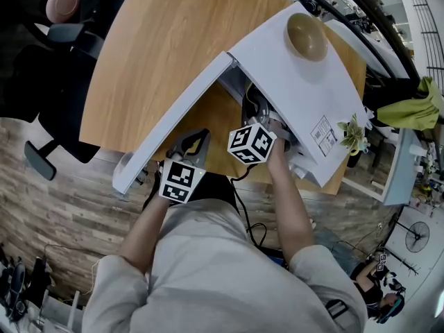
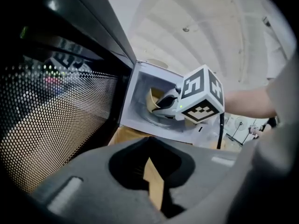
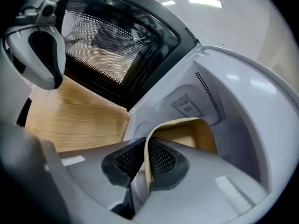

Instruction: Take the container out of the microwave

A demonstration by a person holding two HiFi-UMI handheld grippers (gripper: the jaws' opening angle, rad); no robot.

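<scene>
Reaching forward from pale sleeves, the person's two forearms each carry a gripper toward a white microwave that stands on a wooden table. The left gripper hangs outside the oven, just beside the inner face of the open door. Its jaws are drawn together at the tips, with only a thin sliver of table showing between them and nothing held. The door swings out to the person's left, and its dotted window screen fills the left side of the left gripper view. The right gripper is a little farther in, pushed through the opening so that its marker cube sits at the mouth of the cavity. Its jaws are pinched on the thin side wall of the container, one pad inside the rim and one outside. The container is beige and open-topped, and it sits inside the white cavity toward the back wall with its vent holes. On top of the microwave rests a brown bowl. Past the table's far left edge stands a black chair on a wood-patterned floor.
</scene>
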